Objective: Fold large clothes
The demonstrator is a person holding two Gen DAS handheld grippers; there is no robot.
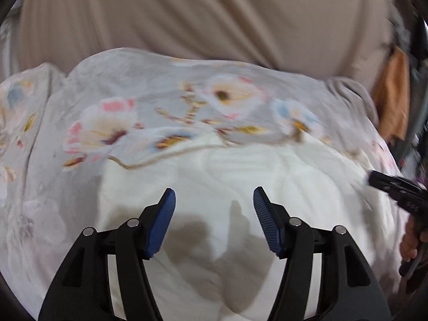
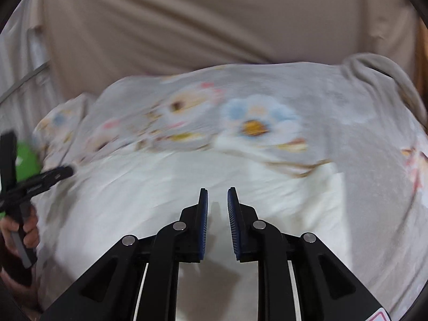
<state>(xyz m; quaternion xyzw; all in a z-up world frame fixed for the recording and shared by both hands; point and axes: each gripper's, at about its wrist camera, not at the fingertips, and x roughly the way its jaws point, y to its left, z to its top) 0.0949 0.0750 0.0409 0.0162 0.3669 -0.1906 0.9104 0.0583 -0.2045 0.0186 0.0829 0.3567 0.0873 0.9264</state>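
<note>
Showing soft, puffy floral quilt [image 1: 165, 101], white underside.

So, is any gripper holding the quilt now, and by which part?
Nothing is held. The left gripper and right gripper both stand open above the quilt, with no fabric between their fingers.

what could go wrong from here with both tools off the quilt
1. Neither tool holds cloth: the left tool gapes wide and the right tool stands narrowly apart, both above the quilt, so the folded-over white flap could slump back.
2. The floral edge lies wavy, so the next fold may come out crooked.
3. Both views are blurred by motion, so a hasty regrasp might pinch several layers at once.
</note>
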